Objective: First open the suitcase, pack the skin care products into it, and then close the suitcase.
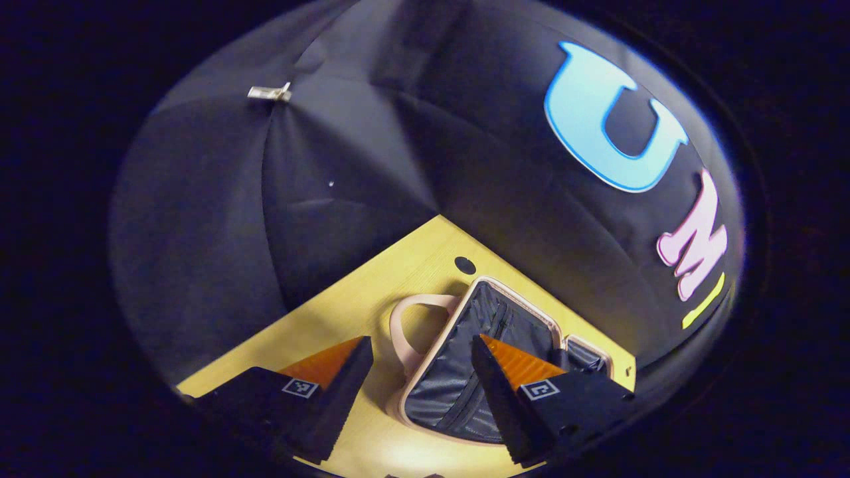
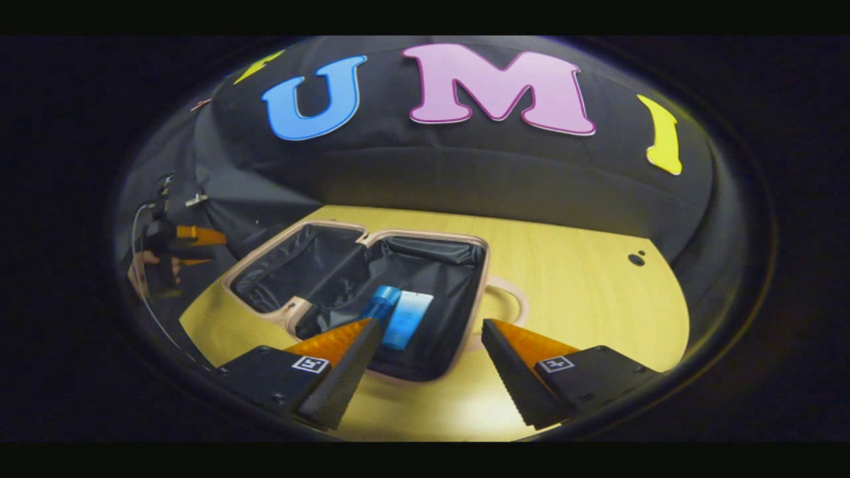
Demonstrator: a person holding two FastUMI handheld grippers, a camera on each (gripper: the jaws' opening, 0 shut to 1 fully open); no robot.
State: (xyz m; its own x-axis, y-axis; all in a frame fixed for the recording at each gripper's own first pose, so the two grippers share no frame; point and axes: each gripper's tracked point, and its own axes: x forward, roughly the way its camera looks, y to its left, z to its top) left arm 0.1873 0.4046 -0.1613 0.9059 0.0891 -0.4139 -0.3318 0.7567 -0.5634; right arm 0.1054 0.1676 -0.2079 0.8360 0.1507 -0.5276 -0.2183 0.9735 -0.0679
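Just beyond the right gripper, fingers spread and empty, the pink-rimmed suitcase with black lining lies open flat on the yellow wooden table, blue skincare bottle and pale blue tube inside. Left gripper, also spread, hovers over the lid half; hinge runs crosswise, so closing looks next.
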